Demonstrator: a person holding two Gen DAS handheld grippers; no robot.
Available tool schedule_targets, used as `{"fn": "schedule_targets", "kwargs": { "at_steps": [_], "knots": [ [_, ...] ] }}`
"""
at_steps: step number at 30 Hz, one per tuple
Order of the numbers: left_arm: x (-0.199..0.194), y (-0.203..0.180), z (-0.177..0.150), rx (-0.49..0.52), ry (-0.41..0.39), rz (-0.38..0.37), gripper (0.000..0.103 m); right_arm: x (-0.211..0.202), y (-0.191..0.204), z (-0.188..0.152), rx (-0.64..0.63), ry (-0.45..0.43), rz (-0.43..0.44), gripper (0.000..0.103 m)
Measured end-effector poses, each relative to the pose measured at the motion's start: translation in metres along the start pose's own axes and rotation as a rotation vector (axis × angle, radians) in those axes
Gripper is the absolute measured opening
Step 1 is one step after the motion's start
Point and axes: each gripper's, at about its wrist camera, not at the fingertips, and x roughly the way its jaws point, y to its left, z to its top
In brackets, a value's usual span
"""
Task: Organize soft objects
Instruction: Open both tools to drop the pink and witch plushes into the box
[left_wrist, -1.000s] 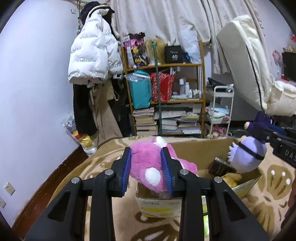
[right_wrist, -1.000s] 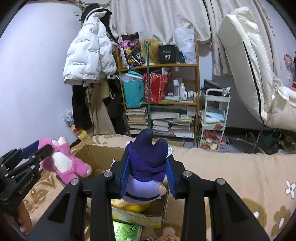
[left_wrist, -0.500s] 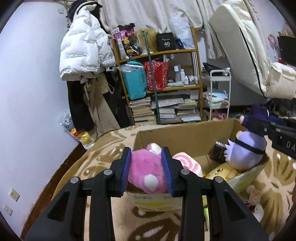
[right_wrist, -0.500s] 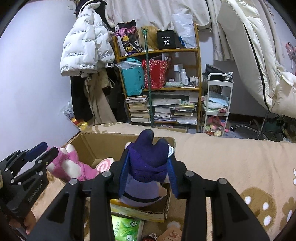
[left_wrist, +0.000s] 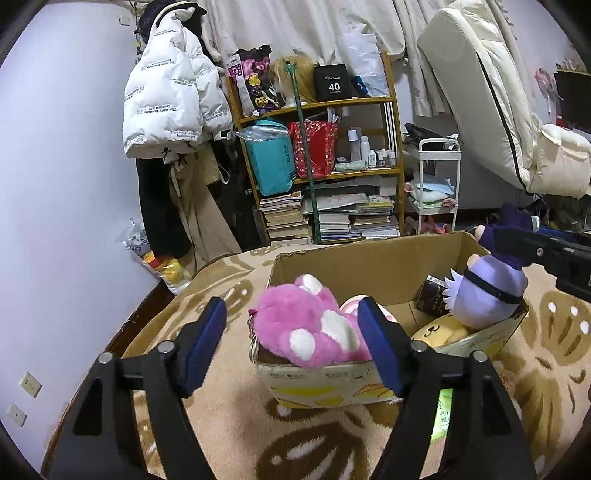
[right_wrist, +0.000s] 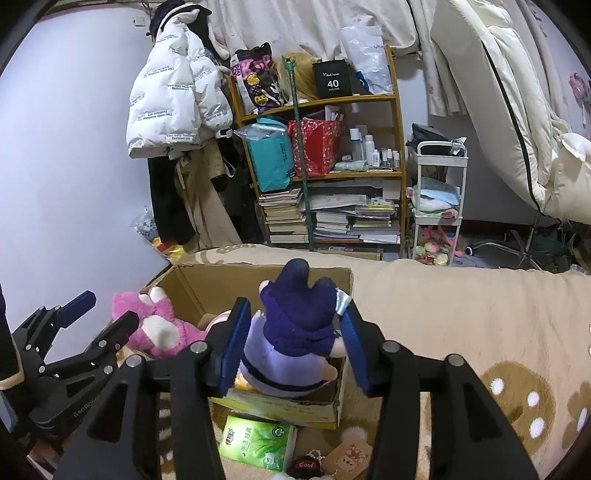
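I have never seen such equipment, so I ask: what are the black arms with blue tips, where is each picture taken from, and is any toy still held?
They are two hand-held grippers; a person carries one in each hand, each with a camera looking along its fingers. One picture is from the left gripper, the other from the right gripper. Both have just been opening. The pink plush and the purple plush doll lie released in the cardboard box on the beige blanket. A green tissue pack lies beside the box.
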Motion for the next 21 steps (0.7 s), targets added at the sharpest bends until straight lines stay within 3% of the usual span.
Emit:
{"fn": "schedule_targets", "kwargs": {
  "at_steps": [3, 9, 11, 21],
  "knots": [
    [-0.004, 0.000, -0.003, 0.001, 0.001, 0.001, 0.087, 0.000, 0.000, 0.001, 0.005, -0.001, 0.001, 0.061],
    [-0.009, 0.004, -0.006, -0.009, 0.013, 0.005, 0.092, -0.017, -0.003, 0.000, 0.042, -0.022, 0.006, 0.075],
    [-0.012, 0.005, -0.008, -0.013, 0.016, 0.004, 0.093, -0.023, -0.005, 0.001, 0.059, -0.027, 0.006, 0.082],
    [-0.035, 0.008, -0.012, -0.019, 0.022, -0.005, 0.094, -0.057, -0.007, -0.001, 0.070, -0.058, -0.028, 0.098]
  ]
}}
